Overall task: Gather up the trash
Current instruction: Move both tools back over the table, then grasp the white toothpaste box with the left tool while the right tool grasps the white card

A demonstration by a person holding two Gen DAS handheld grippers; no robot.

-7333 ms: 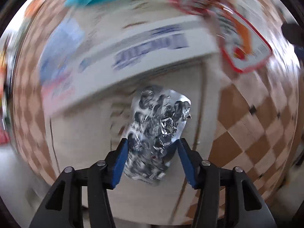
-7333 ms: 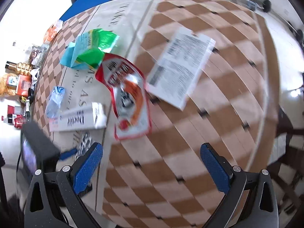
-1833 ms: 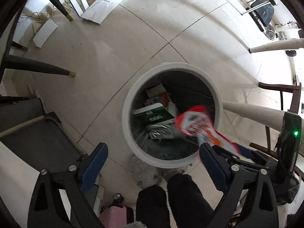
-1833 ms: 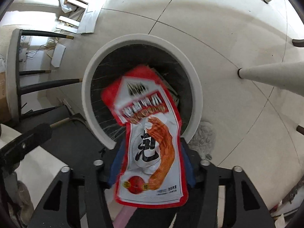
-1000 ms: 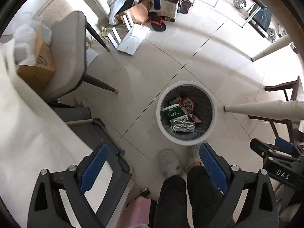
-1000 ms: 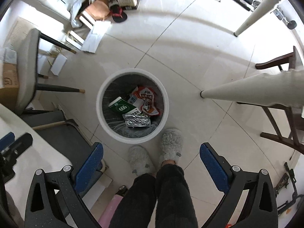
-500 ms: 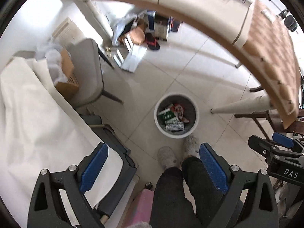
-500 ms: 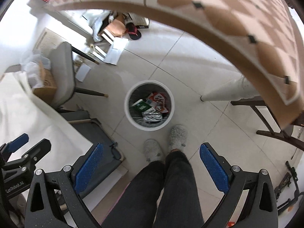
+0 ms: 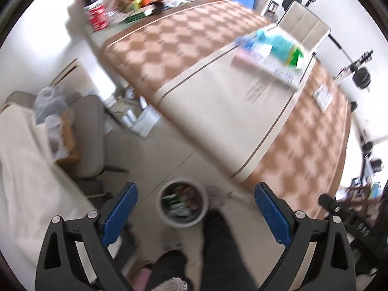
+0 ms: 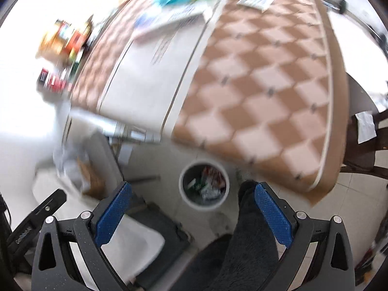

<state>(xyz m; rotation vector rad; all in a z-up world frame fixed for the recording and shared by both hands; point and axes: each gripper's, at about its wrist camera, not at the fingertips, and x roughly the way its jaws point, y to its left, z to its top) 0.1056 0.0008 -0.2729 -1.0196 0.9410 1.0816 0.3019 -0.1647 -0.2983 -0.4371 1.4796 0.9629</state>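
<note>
Left gripper (image 9: 195, 214): I read it spread wide, blue pads apart, holding nothing and touching nothing.
Right gripper (image 10: 192, 212): likewise spread wide and empty.
Bin (image 10: 204, 186): white, round, on the tiled floor beside the near edge of the tabletop (image 10: 254, 77); it shows between the pads of each gripper. Inside I see mixed trash: a red wrapper (image 10: 213, 173), something green and a silvery piece, all blurred.
Tabletop, far edge: a teal and green bag (image 9: 281, 48), a white box (image 9: 257, 64) just beside it, a printed paper (image 9: 322, 97) apart toward the right edge.
Person's dark-trousered legs (image 10: 242, 242) stand beside the bin.
</note>
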